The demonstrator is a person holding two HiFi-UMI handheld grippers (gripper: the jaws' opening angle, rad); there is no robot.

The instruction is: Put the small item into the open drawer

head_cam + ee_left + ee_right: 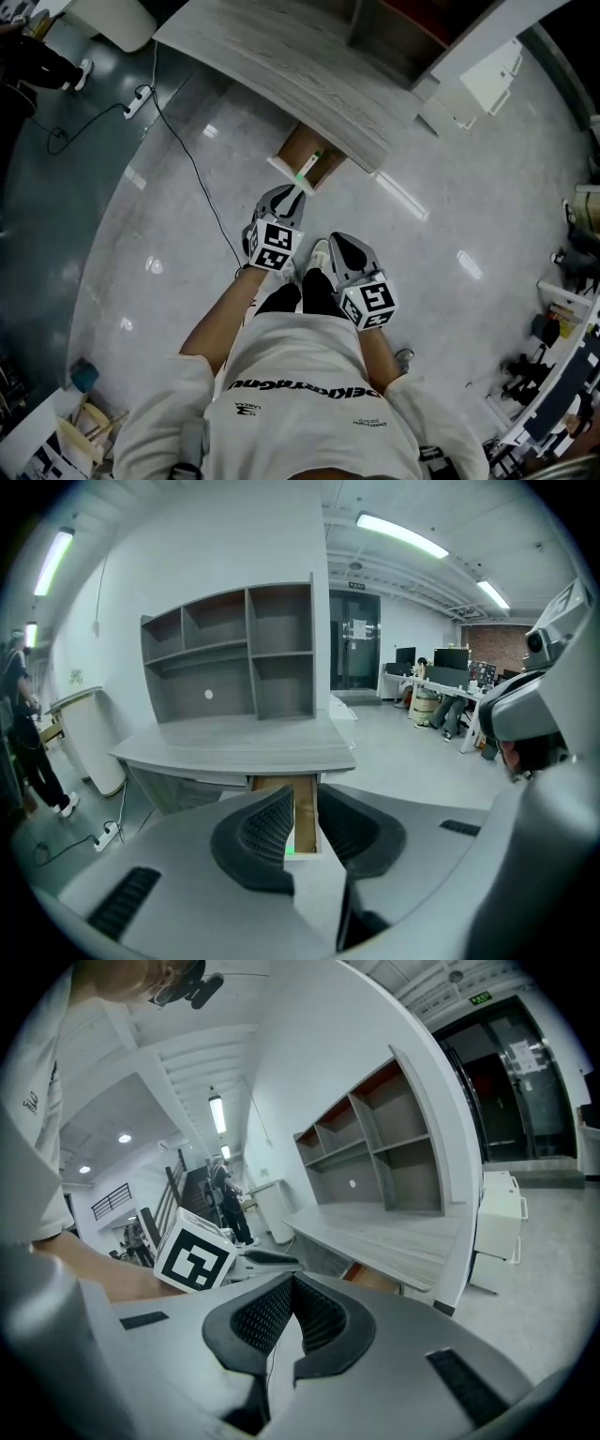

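Observation:
The wooden drawer [302, 150] stands pulled out from under the grey desk [281, 66]. A small green and white item [307, 172] lies at the drawer's front end. My left gripper [293, 194] hangs just short of the drawer front; in the left gripper view its jaws [305, 803] stand apart with nothing between them, framing the drawer [304, 810] and the green item [291, 847]. My right gripper [337, 240] is beside it on the right, further from the drawer. Its tips [292, 1283] meet, and nothing is held.
A black cable [187, 159] runs across the floor from a power strip [139, 101] to the left of the drawer. A grey shelf unit [234, 653] stands on the desk. A white cabinet [487, 80] is at the desk's right end. A person [19, 724] stands far left.

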